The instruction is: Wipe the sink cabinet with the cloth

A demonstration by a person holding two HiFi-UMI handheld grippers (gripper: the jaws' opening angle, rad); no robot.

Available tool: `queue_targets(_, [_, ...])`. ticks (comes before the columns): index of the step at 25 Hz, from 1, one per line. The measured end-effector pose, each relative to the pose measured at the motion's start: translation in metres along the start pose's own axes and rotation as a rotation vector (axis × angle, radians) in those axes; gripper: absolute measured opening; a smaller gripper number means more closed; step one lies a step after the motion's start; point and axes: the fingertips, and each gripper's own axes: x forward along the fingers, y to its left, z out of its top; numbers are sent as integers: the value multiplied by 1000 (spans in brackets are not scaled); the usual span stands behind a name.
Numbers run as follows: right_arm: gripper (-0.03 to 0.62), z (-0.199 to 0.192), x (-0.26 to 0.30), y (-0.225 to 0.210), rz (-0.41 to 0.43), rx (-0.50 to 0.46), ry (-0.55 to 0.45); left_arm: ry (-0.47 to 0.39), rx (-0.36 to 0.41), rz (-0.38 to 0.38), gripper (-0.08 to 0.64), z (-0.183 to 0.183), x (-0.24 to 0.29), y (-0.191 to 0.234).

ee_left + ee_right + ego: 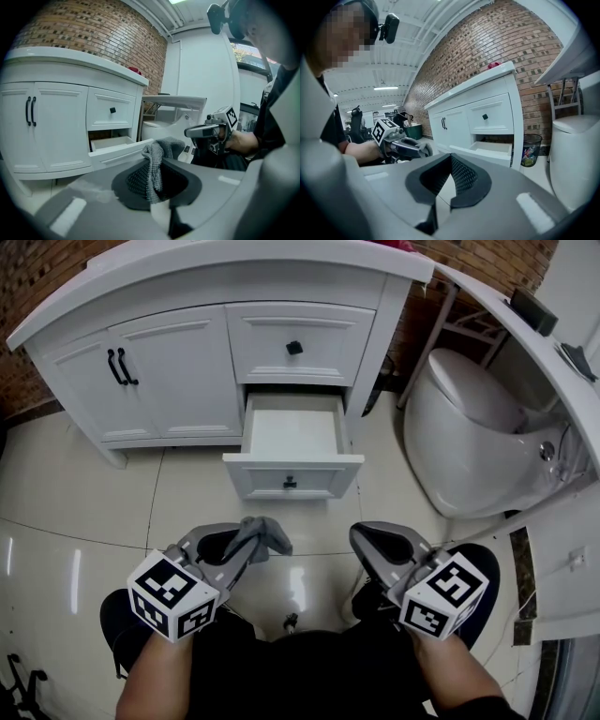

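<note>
Closest in, the person's dark-trousered legs fill the bottom of the head view, with both forearms reaching forward over them. The left claw (246,554) is clamped on the grey cloth (263,534). The left gripper view shows the knitted fabric bunched between the dark pads and spilling up past the tips. The cloth hangs in the air above the floor, well short of the cabinet and touching nothing else. The right claw (375,542) is level with it to the right, apart from it. Its jaws are drawn together at the tips with nothing between them.

Beyond the claws lies the glossy pale tiled floor (94,493). Next comes the lower drawer (292,474) of the white sink cabinet (169,362), pulled fully out, its inside bare and white. Above it sits a closed drawer with a black knob, and to the left are two doors with black handles. A small red thing (493,65) rests on the cabinet's bench top. To the right stands a white toilet (459,437), with a waste bin (528,150) between it and the cabinet. A brick wall (487,259) is behind.
</note>
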Motion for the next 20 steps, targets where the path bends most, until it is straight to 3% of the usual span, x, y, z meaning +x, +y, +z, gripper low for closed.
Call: queue_targets(20, [2, -1, -3, 1, 5, 6, -2, 10, 7, -6, 40, -3, 8, -4])
